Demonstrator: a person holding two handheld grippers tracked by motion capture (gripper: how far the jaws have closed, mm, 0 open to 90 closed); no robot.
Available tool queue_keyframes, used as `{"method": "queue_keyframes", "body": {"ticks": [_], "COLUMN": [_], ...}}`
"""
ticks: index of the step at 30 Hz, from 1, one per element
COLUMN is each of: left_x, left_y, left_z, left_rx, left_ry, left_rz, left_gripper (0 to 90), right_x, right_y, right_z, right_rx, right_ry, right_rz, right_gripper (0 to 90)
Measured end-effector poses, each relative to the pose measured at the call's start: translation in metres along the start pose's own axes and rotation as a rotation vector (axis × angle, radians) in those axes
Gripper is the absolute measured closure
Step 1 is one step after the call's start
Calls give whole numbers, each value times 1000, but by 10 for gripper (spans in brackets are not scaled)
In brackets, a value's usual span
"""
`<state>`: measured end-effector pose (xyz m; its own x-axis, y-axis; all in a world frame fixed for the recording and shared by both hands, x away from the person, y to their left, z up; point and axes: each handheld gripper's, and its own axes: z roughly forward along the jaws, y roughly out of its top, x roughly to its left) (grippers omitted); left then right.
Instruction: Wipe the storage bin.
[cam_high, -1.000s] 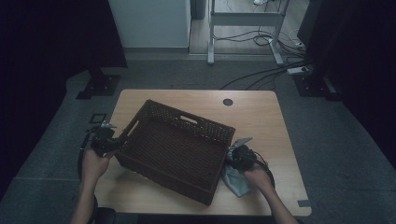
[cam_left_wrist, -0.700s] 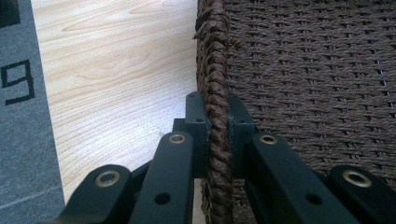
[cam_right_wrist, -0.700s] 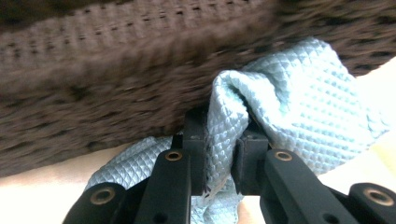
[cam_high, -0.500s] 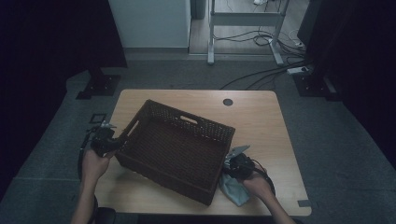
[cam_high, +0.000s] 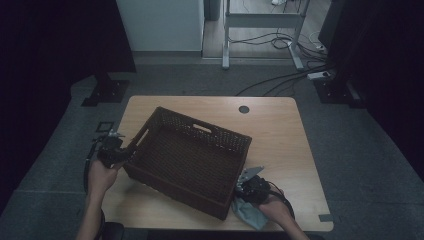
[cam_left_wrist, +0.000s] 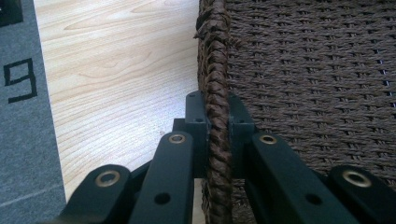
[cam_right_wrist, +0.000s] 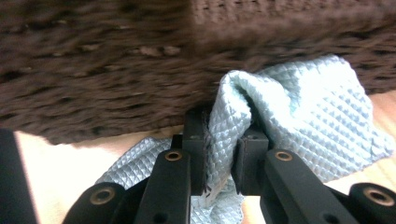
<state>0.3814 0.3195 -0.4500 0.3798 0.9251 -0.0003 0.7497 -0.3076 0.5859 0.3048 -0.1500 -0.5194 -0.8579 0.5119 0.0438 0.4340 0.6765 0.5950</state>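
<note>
Brown woven basket (cam_high: 192, 155) sits on the wooden table (cam_high: 280, 135), turned at an angle, filling most of the middle. Its inside shows nothing but dark weave in the high view. One long wall has a handle slot, on the far side.

Left gripper (cam_high: 117, 152) at the basket's left end, held by the left hand (cam_high: 102, 175) off the table's left edge. Jaws clamped on the basket rim: in the left gripper view the braided rim (cam_left_wrist: 217, 107) runs straight up between the two pads, both pressing it. Basket wall to the right of the rim in that view, bare table (cam_left_wrist: 116, 79) to the left, grey floor beyond that.

Right gripper (cam_high: 248, 184) at the basket's near right corner, close to the table's front edge, right hand (cam_high: 277, 210) behind it. Jaws pinch a fold of a light blue cloth (cam_right_wrist: 299, 112); the quilted fabric bunches up between the pads. The cloth (cam_high: 249, 212) lies on the table just beside the basket's corner, touching or tucked under its wall; can't tell which. Right gripper view is blurred on the basket wall, which stands right behind the cloth.

Round hole (cam_high: 243, 109) in the table near the far edge, well apart from the basket.
</note>
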Motion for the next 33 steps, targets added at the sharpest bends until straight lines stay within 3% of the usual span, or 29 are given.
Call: {"method": "queue_keyframes", "body": {"ticks": [5, 19, 24, 33], "left_x": [-1, -13, -18, -21], "left_y": [0, -9, -14, -16], "left_z": [0, -7, -11, -13], "left_rx": [0, 16, 26, 35], "left_ry": [7, 69, 98, 108], "left_rz": [-3, -21, -29, -35], "left_gripper": [833, 833, 831, 829], "right_x": [10, 33, 39, 45], "right_y": [-3, -7, -10, -14], "right_z": [-1, -8, -11, -15], "right_rx": [-7, -6, -6, -4], "right_ry": [36, 65, 77, 98], "right_rz": [-7, -35, -40, -36], "right_gripper": [766, 765, 765, 765]}}
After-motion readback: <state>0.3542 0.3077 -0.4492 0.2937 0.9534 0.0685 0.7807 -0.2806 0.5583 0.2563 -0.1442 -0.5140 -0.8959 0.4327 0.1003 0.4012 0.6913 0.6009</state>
